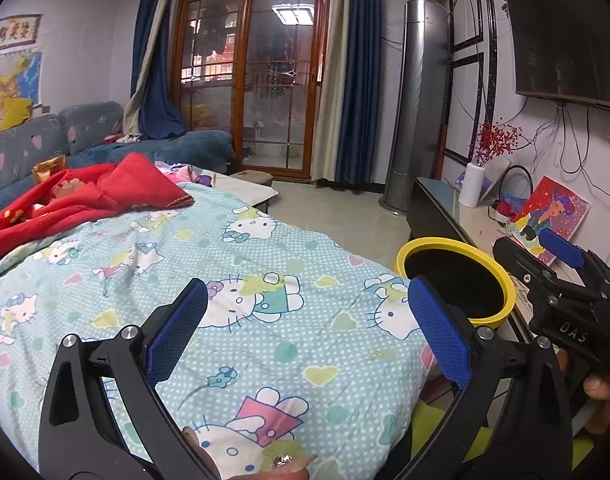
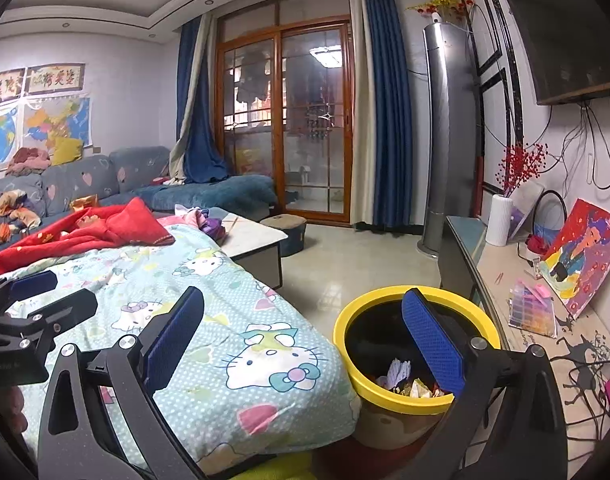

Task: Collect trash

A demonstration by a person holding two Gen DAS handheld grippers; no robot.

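The bin [image 2: 417, 360], yellow-rimmed and dark inside, stands on the floor hard against the corner of the quilt [image 2: 225, 320]. Crumpled scraps [image 2: 405, 380], pale purple, white and gold, lie at its bottom.

Just above the bin hangs the right tool [image 2: 301, 336], its blue pads spread wide with nothing between them; one pad overlaps the bin's rim in the right wrist view. Beside it, on the quilt side of the bin, the left tool [image 1: 305, 316] hovers over the quilt, likewise wide apart and empty.

With scraps in the bin and both tools bare, this looks like the gap between a drop and the next pick. No loose trash shows on the quilt near the bin. Farther from the bin lie a red blanket [image 1: 85, 196] and a gold wrapper-like thing [image 1: 49, 168], though whether that is trash cannot be told.

The next move calls for finding another piece, carrying a tool away from the bin to it, and closing the pads squarely on it without catching the quilt's fabric.
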